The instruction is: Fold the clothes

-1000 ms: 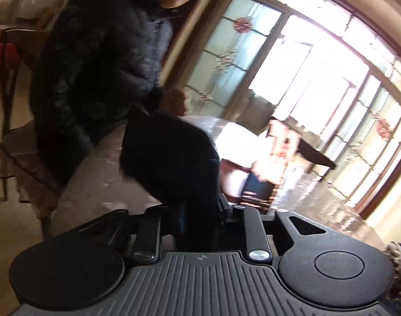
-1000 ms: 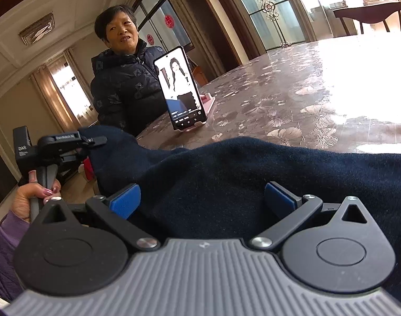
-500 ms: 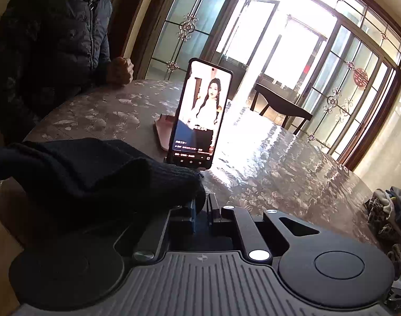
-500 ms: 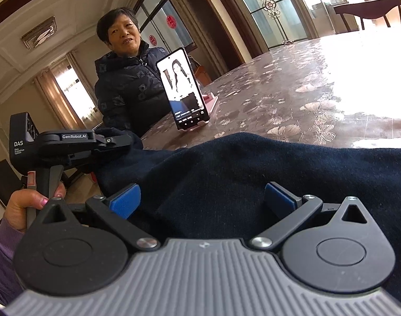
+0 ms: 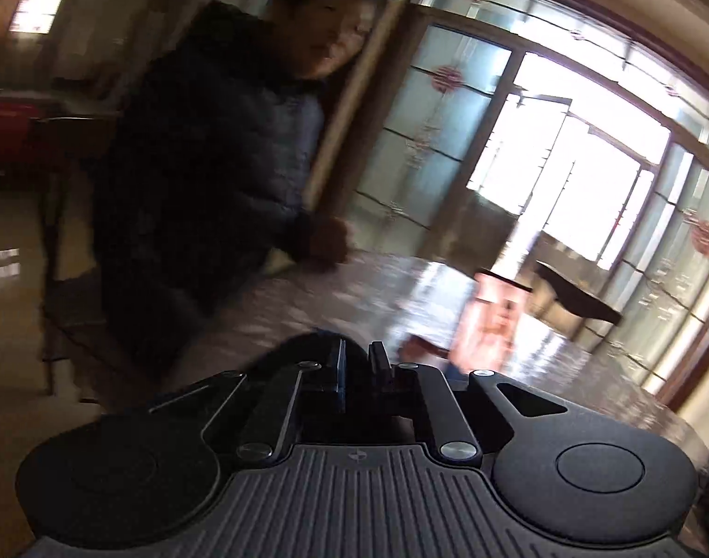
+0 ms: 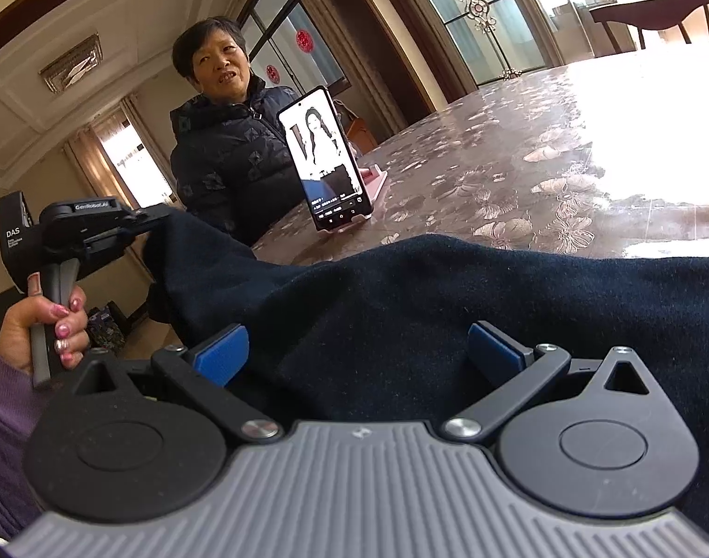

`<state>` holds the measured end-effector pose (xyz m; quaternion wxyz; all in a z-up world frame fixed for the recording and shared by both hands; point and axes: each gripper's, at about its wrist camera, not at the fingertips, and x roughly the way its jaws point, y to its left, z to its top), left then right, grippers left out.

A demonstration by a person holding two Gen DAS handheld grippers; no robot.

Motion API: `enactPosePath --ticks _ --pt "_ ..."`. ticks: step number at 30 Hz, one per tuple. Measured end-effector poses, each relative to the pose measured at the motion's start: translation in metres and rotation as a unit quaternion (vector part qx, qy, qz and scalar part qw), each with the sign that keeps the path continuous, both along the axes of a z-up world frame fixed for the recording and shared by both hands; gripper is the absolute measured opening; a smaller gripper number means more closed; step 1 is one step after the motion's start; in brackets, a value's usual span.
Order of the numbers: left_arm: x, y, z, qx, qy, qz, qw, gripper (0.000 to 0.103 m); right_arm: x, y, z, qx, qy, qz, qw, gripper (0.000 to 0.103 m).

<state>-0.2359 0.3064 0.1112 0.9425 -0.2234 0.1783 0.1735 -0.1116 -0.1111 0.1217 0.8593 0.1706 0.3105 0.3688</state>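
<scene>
— Tools first: how do they stand?

— Right tool (image 6: 357, 351) is spread wide, its two blue pads (image 6: 222, 354) well apart, with the navy sweater (image 6: 447, 307) bunched between them but not pinched. Left tool (image 6: 136, 228), seen from the right wrist camera, is held level by a hand (image 6: 43, 325) with pink nails wrapped around its grip; its tip meets a raised corner of the sweater.

— Is it clamped on that corner?

— The left wrist view is blurred. Its fingers (image 5: 338, 367) are nearly together with a thin gap, dark cloth just beyond them; I cannot tell whether it grips.

— Where is the sweater?

— Draped over the floral bench (image 6: 540, 149), near edge, one corner lifted leftward.

— Counts?

— Two tools, one sweater, one phone (image 6: 326, 162) upright on a pink stand (image 6: 371, 186), one seated woman (image 6: 233, 139) in a dark jacket.
</scene>
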Motion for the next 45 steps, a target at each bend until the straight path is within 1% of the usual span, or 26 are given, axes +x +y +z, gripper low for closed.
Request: enactPosePath --ticks 3,4,6,8,10,13,14,16,19,21,22,25,27,28,29,30,31,33,35,36,37,38,39,40,44,45 --pt "-0.009 0.034 -0.01 0.028 0.033 0.072 0.9965 0.014 0.0 0.0 0.0 0.0 -0.001 0.0 1.0 0.102" --pt "-0.014 0.046 -0.015 0.019 0.039 0.085 0.9955 0.017 0.0 0.0 0.0 0.0 -0.001 0.0 1.0 0.102" --pt "-0.024 0.066 -0.027 -0.032 0.046 0.092 0.9942 0.017 0.0 0.0 0.0 -0.001 -0.002 0.0 1.0 0.102" --pt "-0.027 0.068 -0.037 -0.068 0.044 0.067 0.9944 0.017 -0.001 0.001 0.0 -0.002 -0.003 -0.001 1.0 0.102" --pt "-0.025 0.06 -0.043 -0.082 0.045 0.031 0.9951 0.02 -0.001 0.001 0.0 -0.003 -0.004 -0.001 1.0 0.102" --pt "-0.016 0.041 -0.043 -0.087 0.045 -0.016 0.9951 0.033 -0.002 0.001 0.0 -0.005 -0.005 -0.002 1.0 0.102" --pt "-0.016 0.034 -0.039 -0.074 0.039 -0.027 0.9961 0.035 -0.002 0.002 0.0 -0.006 -0.005 -0.002 1.0 0.102" --pt "-0.004 0.017 -0.027 -0.021 0.046 -0.05 0.9975 0.045 -0.002 0.003 0.0 -0.009 -0.006 -0.002 1.0 0.102" --pt "0.021 0.001 -0.014 0.06 0.082 -0.05 0.9936 0.047 -0.003 0.004 0.0 -0.013 -0.008 -0.003 1.0 0.102" --pt "0.029 0.005 -0.01 0.064 0.087 -0.056 0.9925 0.049 -0.003 0.004 0.001 -0.013 -0.009 -0.004 1.0 0.102" --pt "0.035 0.006 -0.01 0.071 0.099 -0.066 0.9903 0.055 -0.002 0.003 -0.001 -0.013 -0.008 -0.004 1.0 0.102" --pt "0.058 0.005 -0.019 0.129 0.141 -0.107 0.9757 0.06 -0.002 0.003 -0.001 -0.013 -0.009 -0.004 1.0 0.102" --pt "0.072 0.009 -0.027 0.141 0.161 -0.144 0.9662 0.06 -0.002 0.003 -0.001 -0.014 -0.009 -0.004 1.0 0.102" --pt "0.075 0.006 -0.027 0.165 0.166 -0.147 0.9612 0.058 -0.002 0.003 -0.001 -0.014 -0.009 -0.004 1.0 0.102" --pt "0.077 0.001 -0.025 0.198 0.171 -0.143 0.9547 0.054 -0.002 0.003 -0.001 -0.014 -0.009 -0.004 1.0 0.102" --pt "0.078 -0.003 -0.024 0.23 0.176 -0.139 0.9471 0.034 -0.002 0.003 -0.001 -0.014 -0.009 -0.004 1.0 0.102" --pt "0.08 -0.008 -0.022 0.262 0.18 -0.135 0.9385 0.019 -0.002 0.003 -0.001 -0.014 -0.009 -0.004 1.0 0.102" --pt "0.076 -0.015 -0.02 0.311 0.187 -0.101 0.9263 0.018 -0.002 0.002 -0.001 -0.015 -0.01 -0.005 1.0 0.102" --pt "0.074 -0.012 -0.013 0.334 0.184 -0.063 0.9222 0.018 -0.003 0.003 -0.001 -0.016 -0.011 -0.005 1.0 0.102" --pt "0.072 -0.011 -0.01 0.353 0.185 -0.035 0.9164 0.017 -0.003 0.003 -0.001 -0.017 -0.011 -0.006 1.0 0.102" --pt "0.07 -0.01 -0.008 0.38 0.185 0.003 0.9062 0.011 -0.003 0.004 -0.001 -0.018 -0.011 -0.006 1.0 0.102" --pt "0.066 -0.007 -0.005 0.401 0.181 0.038 0.8973 0.011 -0.003 0.004 -0.001 -0.019 -0.012 -0.007 1.0 0.102" --pt "0.062 -0.003 -0.002 0.403 0.175 0.059 0.8962 0.011 -0.003 0.004 -0.001 -0.019 -0.012 -0.007 1.0 0.102" --pt "0.056 0.005 0.001 0.385 0.173 0.066 0.9042 0.015 -0.003 0.004 -0.001 -0.019 -0.012 -0.007 1.0 0.102" --pt "0.027 0.036 -0.001 0.247 0.149 0.046 0.9563 0.022 -0.003 0.004 -0.001 -0.019 -0.012 -0.007 1.0 0.102" --pt "0.019 0.042 -0.003 0.209 0.141 0.038 0.967 0.033 -0.003 0.004 -0.001 -0.019 -0.012 -0.007 1.0 0.102"
